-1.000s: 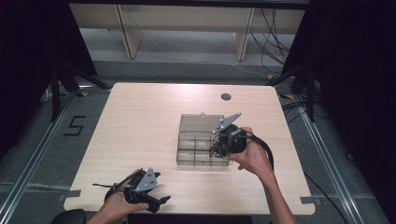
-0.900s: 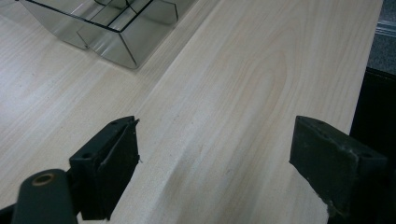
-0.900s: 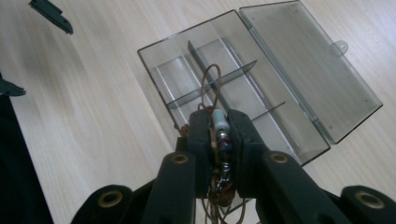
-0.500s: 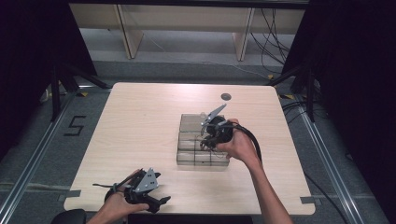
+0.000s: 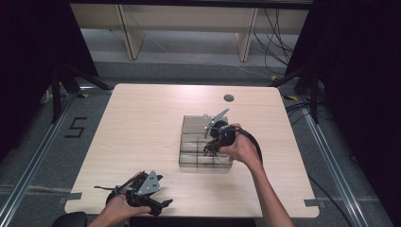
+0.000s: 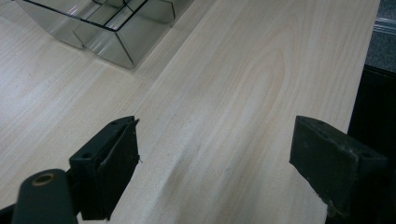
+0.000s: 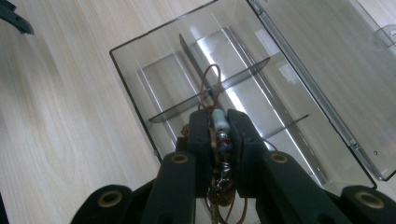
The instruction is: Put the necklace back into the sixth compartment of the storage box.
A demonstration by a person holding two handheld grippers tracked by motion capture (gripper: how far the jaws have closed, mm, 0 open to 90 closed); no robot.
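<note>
Right gripper clamped on a beaded cord, hanging directly over the clear divided box with the cord's long axis running 6-to-12 along the jaws, left gripper wide open, idle at 7 o'clock, well apart.

Light wood table; round grommet near far edge; "5" floor marking.

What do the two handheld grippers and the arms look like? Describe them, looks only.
Both are black. The left gripper and right gripper each carry a grey three-cornered plate on top. Each claw has two blocky black jaws with brass-coloured rivets at the joints. A black cable loops from the right one. Both forearms are bare, no sleeves visible.
</note>
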